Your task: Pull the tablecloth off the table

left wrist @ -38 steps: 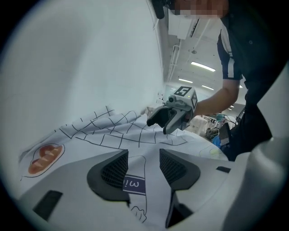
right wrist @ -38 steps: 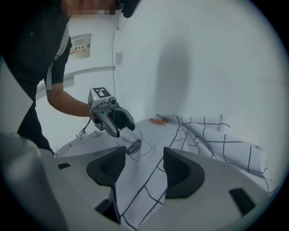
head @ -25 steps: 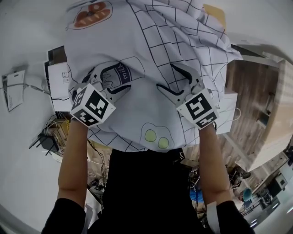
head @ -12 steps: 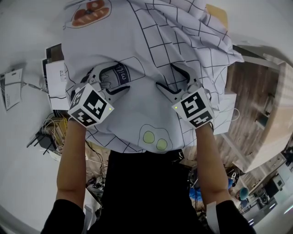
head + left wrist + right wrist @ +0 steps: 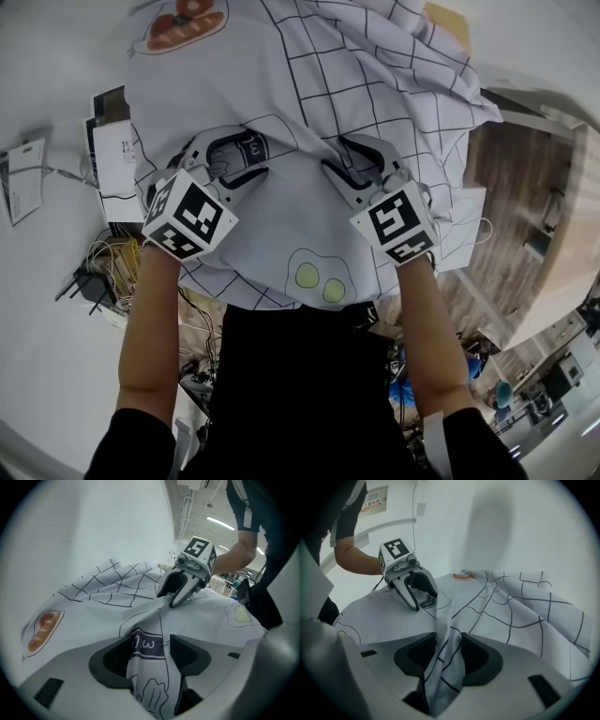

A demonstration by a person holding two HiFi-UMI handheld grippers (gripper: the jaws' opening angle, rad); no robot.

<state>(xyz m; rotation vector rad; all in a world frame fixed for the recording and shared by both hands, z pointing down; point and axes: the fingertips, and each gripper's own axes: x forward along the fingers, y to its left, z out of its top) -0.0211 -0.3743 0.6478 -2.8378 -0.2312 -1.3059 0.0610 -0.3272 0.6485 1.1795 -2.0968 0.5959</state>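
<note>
L gripper (image 5: 230, 155) and R gripper (image 5: 361, 161), mid-frame: jaws have just been closing, each pinching a tablecloth (image 5: 309, 84) fold. Grip est.; pull-off not yet done.

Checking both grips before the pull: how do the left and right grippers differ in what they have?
The left gripper grips a broad fold of the tablecloth carrying the milk print; the right gripper grips a narrower fold of plain grid. The left's jaws stand wider apart than the right's. Shared: both have just been closing, with cloth between their jaws.
</note>
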